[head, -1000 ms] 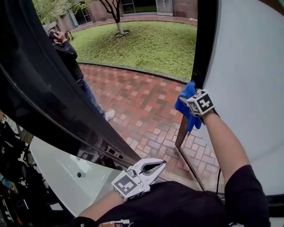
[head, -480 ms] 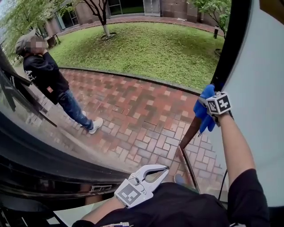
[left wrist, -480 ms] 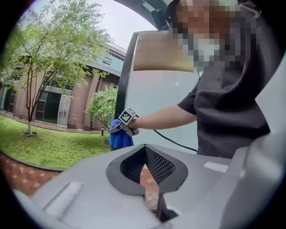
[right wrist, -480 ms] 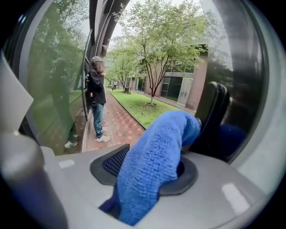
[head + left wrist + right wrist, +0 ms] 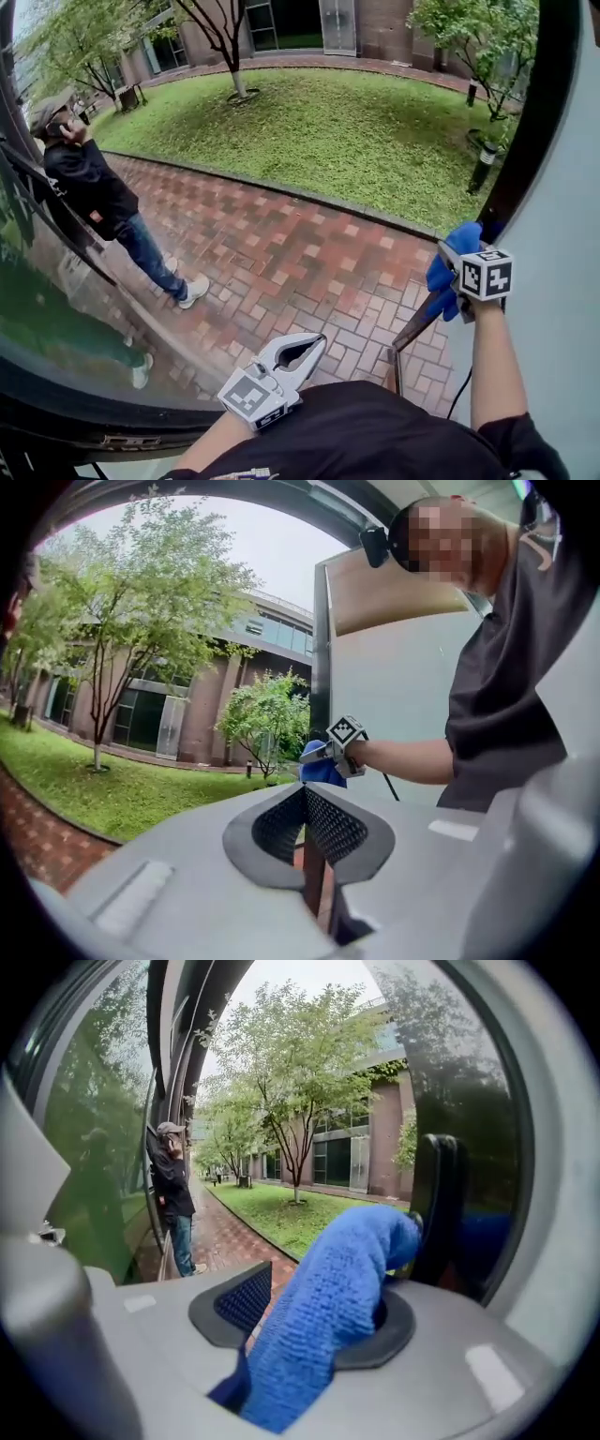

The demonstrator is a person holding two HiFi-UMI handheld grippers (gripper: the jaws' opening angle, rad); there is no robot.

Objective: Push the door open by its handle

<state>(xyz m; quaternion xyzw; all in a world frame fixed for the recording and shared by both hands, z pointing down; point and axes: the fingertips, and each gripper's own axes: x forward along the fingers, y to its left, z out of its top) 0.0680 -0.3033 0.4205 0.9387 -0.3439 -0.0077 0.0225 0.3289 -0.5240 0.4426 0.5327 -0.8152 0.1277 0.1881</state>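
Note:
My right gripper [image 5: 457,274] is shut on a blue cloth [image 5: 446,277] and holds it against the open edge of the glass door. The door's dark frame [image 5: 525,141] rises just behind it. A bronze handle bar [image 5: 420,324] slants down below the cloth. In the right gripper view the blue cloth [image 5: 328,1321] fills the gap between the jaws and reaches a dark upright bar [image 5: 436,1204] on the door. My left gripper [image 5: 302,349] hangs shut and empty by my chest, its meshed pads [image 5: 323,822] meeting at the tips.
A person in a dark jacket [image 5: 94,197] stands on the red brick path [image 5: 281,253] outside, near the left glass panel [image 5: 37,319]. Beyond lie a lawn [image 5: 356,131], trees and a brick building. A small lamp post [image 5: 480,167] stands by the door frame.
The door has swung further outward, showing more of the path and lawn. My right gripper with the cloth has moved right and lower in the head view. The left gripper stays shut by my chest.

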